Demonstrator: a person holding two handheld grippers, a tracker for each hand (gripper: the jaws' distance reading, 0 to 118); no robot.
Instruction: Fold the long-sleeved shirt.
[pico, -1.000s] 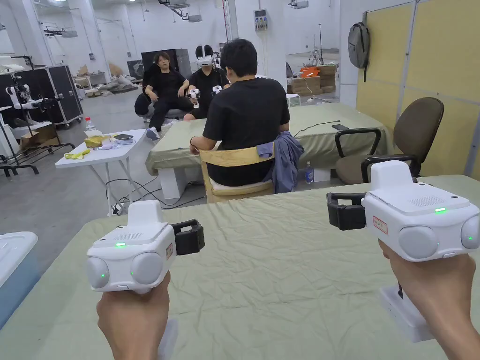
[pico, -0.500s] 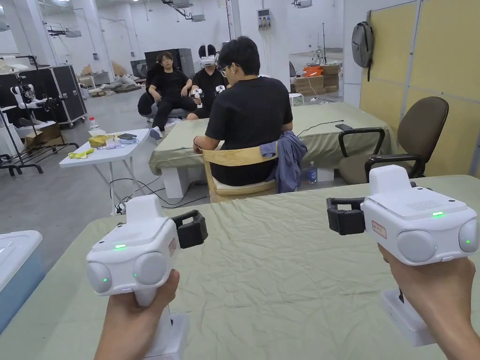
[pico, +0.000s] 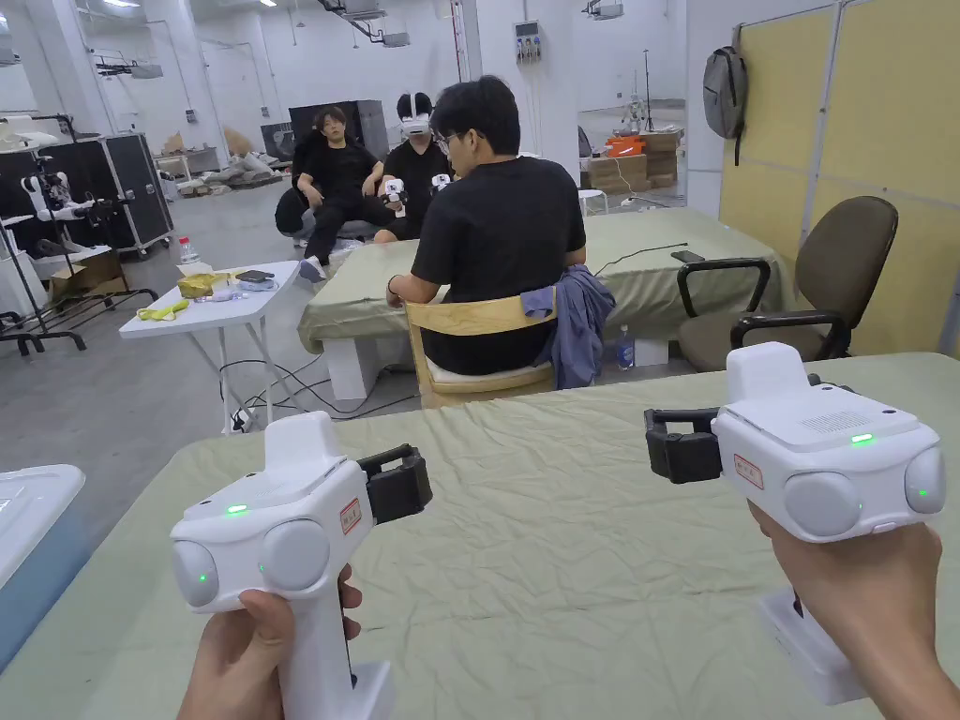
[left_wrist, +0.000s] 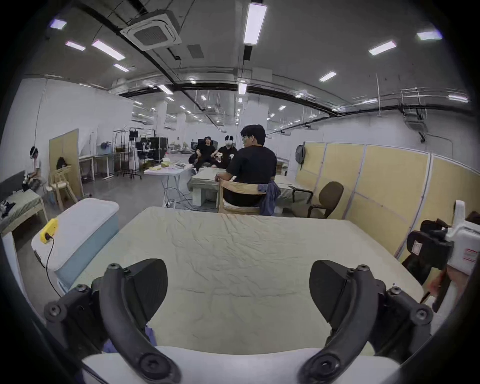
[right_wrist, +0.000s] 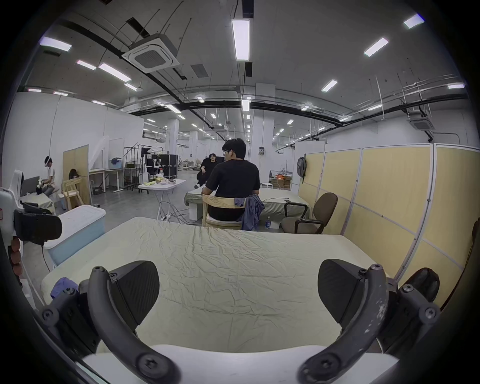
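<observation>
Two grippers up over the tabletop, both held level and pointing away from us. We hold the left gripper in the left hand at the near left, and the right gripper in the right hand at the near right, a bit higher in the head view. They are well apart, with bare wrinkled green cover between them. The left jaws stand wide apart in the left gripper view, with nothing between them but the cover beyond. The right jaws are the same in the right gripper view: wide apart and gripping nothing. For the shirt, we see only a purple-blue cloth at the near left corner of the tabletop, mostly hidden behind the jaw linkage, and we cannot tell whether it is the long-sleeved shirt. A lidded blue bin sits beside the tabletop on the left. Past the far edge, a person in black sits with their back to us on a wooden chair, with a blue-grey garment draped over its backrest. A brown office chair stands to the right of them.
</observation>
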